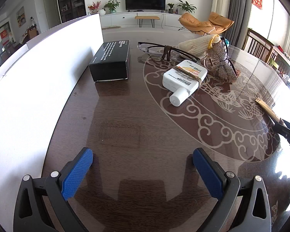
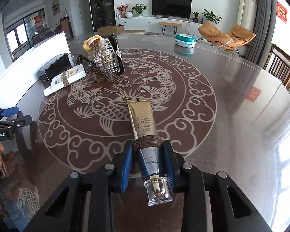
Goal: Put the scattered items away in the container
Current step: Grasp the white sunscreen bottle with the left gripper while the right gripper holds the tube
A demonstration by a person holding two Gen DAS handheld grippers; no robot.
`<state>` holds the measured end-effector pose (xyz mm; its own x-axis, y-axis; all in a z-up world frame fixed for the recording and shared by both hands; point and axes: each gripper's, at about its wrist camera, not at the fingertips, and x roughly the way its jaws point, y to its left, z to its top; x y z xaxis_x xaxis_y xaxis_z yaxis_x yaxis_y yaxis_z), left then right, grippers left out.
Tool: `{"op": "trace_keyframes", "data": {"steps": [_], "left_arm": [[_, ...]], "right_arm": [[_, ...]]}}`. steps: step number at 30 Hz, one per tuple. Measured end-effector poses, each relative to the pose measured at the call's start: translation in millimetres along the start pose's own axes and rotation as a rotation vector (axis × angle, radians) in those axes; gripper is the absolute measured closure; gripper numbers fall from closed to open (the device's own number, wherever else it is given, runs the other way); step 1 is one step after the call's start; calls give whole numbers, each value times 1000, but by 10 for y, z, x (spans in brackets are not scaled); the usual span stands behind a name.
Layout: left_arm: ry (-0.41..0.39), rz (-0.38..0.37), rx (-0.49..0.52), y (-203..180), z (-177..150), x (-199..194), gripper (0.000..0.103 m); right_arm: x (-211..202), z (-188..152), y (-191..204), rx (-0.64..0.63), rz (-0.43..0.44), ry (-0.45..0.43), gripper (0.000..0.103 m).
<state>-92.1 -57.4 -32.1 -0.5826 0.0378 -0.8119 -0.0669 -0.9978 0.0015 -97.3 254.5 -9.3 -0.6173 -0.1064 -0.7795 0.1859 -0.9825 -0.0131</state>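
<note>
Your right gripper [image 2: 147, 160] was clamped on the gold tube [image 2: 143, 123] at its cord-wrapped waist, just above the table [image 2: 232, 106]. The tube's long axis ran from 6 to 12 o'clock, clear cap toward you, crimped end pointing away over the fish pattern. Your left gripper [image 1: 143, 166] stood wide apart, holding nothing. In the left wrist view, only the tube's tip showed, at 3 o'clock; the rest was cut off. That view alone showed the glasses [image 1: 154, 48] beyond the white bottle [image 1: 183, 77]. The white container [image 1: 38, 67] lay at 9 o'clock, its inside hidden. The hair claw [image 2: 108, 58] stood at 11 o'clock.
</note>
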Motion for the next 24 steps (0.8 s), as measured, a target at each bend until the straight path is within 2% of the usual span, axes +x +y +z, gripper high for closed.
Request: {"op": "trace_keyframes", "data": {"steps": [3,5,7,9,11,15,18,24], "left_arm": [[0,0,0,0,0,0,0],[0,0,0,-1,1,1,0],[0,0,0,-1,1,1,0],[0,1,0,-1,1,2,0],[0,1,0,-3,1,2,0],[1,-9,11,-28,47,35,0],[2,-54,80,-101,193,137,0],[2,-116,166,-187,569,413,0]], "right_arm": [[-8,-9,9,-6,-10,-1,70],[-5,-9,-32,11,-3,1,63],[7,-11,-42,14,9,8,40],[23,-8,8,-11,11,17,33],[24,-11,28,-20,13,17,33],[35,-18,29,-20,32,23,25],[54,-21,43,-24,21,30,18],[66,-21,37,-20,20,33,16]]}}
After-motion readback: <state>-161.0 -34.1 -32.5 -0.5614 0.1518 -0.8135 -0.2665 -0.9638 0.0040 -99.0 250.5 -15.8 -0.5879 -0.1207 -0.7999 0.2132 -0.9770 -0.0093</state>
